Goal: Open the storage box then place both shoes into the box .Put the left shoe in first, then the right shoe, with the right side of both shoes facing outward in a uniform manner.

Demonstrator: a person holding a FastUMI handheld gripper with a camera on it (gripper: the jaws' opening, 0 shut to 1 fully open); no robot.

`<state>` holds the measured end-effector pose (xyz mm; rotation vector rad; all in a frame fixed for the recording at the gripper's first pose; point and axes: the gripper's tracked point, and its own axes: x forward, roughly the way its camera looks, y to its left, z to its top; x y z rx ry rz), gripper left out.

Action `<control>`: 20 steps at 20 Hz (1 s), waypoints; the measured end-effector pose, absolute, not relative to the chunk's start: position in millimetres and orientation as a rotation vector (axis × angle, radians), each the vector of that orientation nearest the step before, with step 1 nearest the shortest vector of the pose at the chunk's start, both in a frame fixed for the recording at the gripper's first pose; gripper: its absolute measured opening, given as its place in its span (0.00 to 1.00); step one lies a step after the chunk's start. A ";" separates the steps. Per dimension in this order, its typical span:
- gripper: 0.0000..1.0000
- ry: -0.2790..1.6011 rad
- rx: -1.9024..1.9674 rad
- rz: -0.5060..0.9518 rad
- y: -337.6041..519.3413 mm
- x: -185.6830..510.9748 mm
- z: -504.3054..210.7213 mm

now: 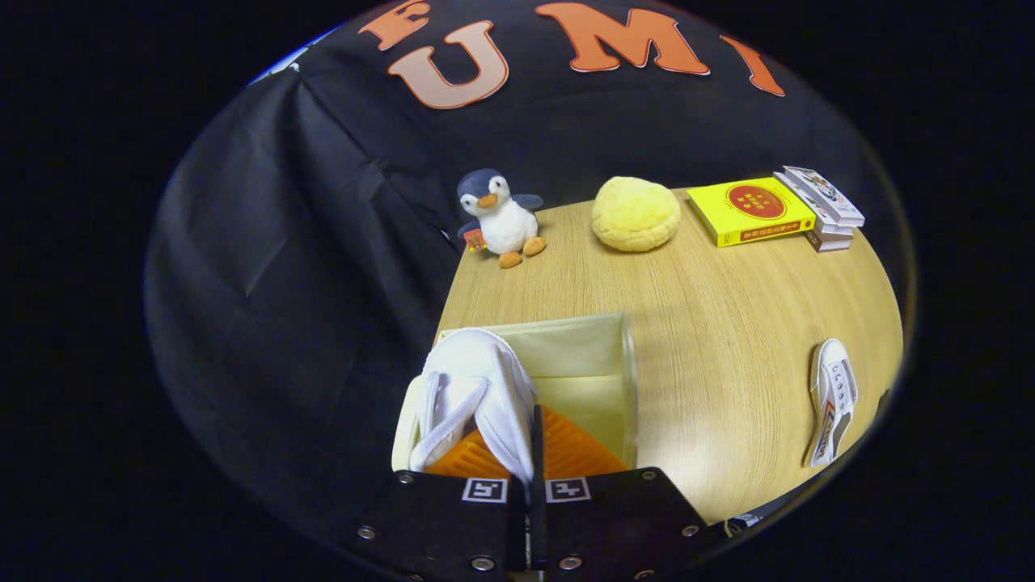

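Jaws clamping white shoe (473, 388), over open storage box (582, 356)

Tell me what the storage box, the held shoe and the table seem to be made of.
Storage box: probably fabric over stiff board, matte cream, with flat straight walls. White shoe, pinched by the gripper: likely canvas, matte, its thin side folding softly. Table: wood or wood-look laminate, with fine parallel grain and a slight sheen.

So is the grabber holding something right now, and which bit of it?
Yes. The gripper with orange fingers is shut on the white canvas shoe, pinching its upper edge by the opening, over the open cream fabric storage box.
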<state>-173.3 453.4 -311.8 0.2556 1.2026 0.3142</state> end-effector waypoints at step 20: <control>0.33 1.584 0.393 0.262 507.5 -232.4 -394.6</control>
